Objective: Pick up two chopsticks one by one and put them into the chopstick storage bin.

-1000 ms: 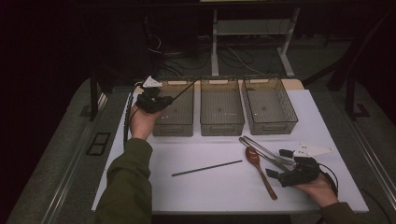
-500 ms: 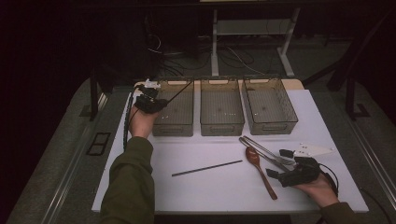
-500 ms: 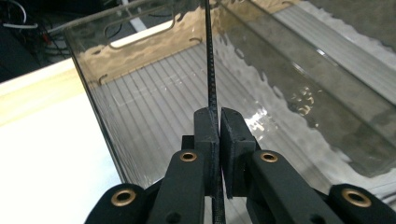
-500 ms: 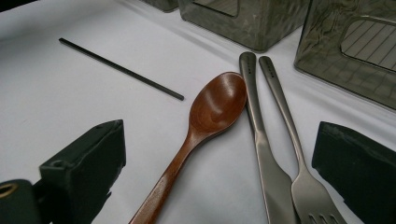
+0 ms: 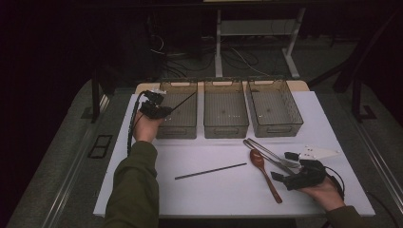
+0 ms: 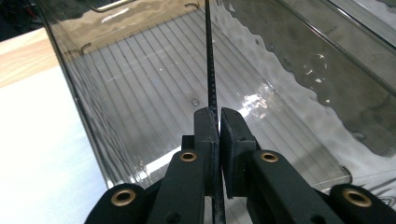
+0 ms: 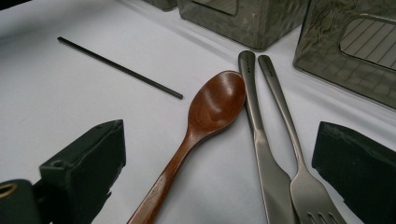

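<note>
- High view: the left gripper (image 5: 156,105) is held over the near left corner of the left bin (image 5: 178,124), and a thin black chopstick (image 5: 183,102) is clamped in it, slanting out across the bin's opening. A second chopstick (image 5: 210,171) lies flat on the white table (image 5: 142,190), well apart from the bins. The right gripper (image 5: 285,167) rests beside the wooden spoon (image 5: 264,173), the knife and the fork; these two are hard to separate here.
- Left gripper view: the jaws are closed narrowly on the chopstick (image 6: 209,60) near one end, and the free length extends above the bin's ribbed floor (image 6: 154,93).
- Right gripper view: the jaws stand wide with nothing between the pads; the spoon (image 7: 205,121), knife (image 7: 259,140) and fork (image 7: 289,154) lie ahead.
- Handling: the chopstick is judged light, stiff and slim, so it may pivot or slip between the pads. A hold nearer its middle would steady it.
</note>
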Available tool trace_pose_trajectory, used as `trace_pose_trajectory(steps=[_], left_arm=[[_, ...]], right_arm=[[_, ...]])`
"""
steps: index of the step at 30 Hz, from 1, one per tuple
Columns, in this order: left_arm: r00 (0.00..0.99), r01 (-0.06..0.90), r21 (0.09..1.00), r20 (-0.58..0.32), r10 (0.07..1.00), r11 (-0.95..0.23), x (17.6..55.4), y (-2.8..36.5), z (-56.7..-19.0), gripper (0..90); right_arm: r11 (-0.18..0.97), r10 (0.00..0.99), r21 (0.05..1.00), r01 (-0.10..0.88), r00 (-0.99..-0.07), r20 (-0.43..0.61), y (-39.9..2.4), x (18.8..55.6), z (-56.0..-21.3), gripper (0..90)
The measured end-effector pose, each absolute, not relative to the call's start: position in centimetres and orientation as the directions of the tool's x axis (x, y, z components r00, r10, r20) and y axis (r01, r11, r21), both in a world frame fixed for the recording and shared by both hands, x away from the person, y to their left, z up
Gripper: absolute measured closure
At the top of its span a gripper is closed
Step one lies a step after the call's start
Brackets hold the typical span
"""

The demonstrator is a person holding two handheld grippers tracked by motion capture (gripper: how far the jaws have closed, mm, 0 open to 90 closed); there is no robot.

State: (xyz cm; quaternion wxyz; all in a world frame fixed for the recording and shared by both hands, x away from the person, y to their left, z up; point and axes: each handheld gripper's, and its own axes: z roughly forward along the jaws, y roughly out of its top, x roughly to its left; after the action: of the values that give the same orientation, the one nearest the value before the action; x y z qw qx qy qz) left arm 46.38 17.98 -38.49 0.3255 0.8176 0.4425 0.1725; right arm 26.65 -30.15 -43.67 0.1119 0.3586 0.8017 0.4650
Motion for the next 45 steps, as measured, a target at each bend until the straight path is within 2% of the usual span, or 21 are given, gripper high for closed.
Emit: trace_pose_trajectory(steps=[6, 20, 25, 45], left_arm=[[0.559, 0.608, 0.686, -0.012, 0.829, -0.400, 46.3, 18.0, -38.6, 83.5], [0.605, 0.542, 0.745, -0.024, 0.796, -0.389, 45.1, 17.9, -37.0, 60.8], [0.648, 0.514, 0.767, -0.054, 0.760, -0.383, 44.3, 18.0, -36.0, 55.1], [0.802, 0.333, 0.825, 0.006, 0.597, -0.456, 38.1, 15.1, -34.9, 31.4]], right_arm=[[0.313, 0.677, 0.826, 0.469, -0.720, 0.152, -30.1, 26.7, -43.7, 2.3], [0.310, 0.677, 0.825, 0.472, -0.719, 0.157, -30.1, 26.6, -43.7, 2.3], [0.311, 0.672, 0.824, 0.474, -0.722, 0.162, -30.2, 26.7, -43.7, 2.3], [0.291, 0.708, 0.833, 0.470, -0.692, 0.143, -30.8, 26.7, -42.9, 2.1]])
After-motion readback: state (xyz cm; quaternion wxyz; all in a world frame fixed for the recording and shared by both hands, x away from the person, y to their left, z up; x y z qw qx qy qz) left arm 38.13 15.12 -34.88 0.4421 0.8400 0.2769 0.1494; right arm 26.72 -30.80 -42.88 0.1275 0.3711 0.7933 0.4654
